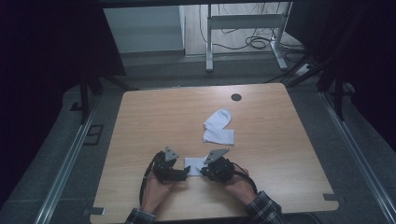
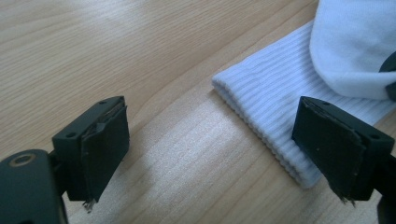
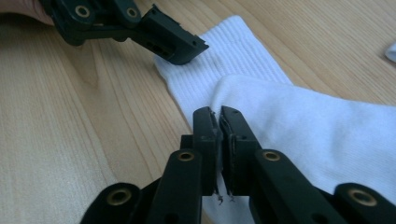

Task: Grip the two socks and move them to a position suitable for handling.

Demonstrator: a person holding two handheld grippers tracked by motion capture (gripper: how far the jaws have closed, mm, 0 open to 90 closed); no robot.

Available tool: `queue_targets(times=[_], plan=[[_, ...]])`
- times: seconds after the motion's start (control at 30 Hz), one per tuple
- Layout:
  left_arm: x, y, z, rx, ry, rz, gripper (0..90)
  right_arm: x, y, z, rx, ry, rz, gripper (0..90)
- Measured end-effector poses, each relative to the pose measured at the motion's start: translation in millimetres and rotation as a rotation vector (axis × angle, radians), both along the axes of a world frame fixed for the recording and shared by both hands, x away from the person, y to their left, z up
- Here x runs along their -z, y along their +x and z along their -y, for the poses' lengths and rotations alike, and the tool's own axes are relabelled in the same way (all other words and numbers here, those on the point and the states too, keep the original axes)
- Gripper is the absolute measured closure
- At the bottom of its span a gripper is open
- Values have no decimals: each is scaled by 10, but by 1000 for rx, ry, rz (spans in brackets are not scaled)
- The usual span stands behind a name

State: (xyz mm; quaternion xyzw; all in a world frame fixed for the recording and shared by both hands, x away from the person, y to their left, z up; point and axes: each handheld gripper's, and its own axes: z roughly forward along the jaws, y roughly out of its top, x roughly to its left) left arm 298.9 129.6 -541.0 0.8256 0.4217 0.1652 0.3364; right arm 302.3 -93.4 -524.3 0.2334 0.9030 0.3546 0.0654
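A white sock (image 1: 194, 164) lies on the wooden table (image 1: 154, 121) near its front edge, between my two grippers. My right gripper (image 3: 218, 112) is shut, its pads pinching the edge of the sock's (image 3: 303, 126) upper layer, which is folded over the ribbed cuff. My left gripper (image 2: 215, 154) is open just above the table. The ribbed cuff (image 2: 266, 107) lies beside its right jaw, and bare wood shows between the jaws. In the high view the left gripper (image 1: 187, 170) and the right gripper (image 1: 201, 171) face each other across the sock.
A second white sock (image 1: 218, 127), folded, lies mid-table beyond the grippers. A black round disc (image 1: 236, 97) sits near the far edge. Bare wood stretches left and right of the hands. A metal desk frame (image 1: 243, 28) stands behind the table.
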Motion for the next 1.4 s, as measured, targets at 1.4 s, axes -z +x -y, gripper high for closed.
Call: queue_targets(times=[1.4], plan=[[21,14,-55,4,-32,-16,107,-102,287,1436,351,8,35,790]])
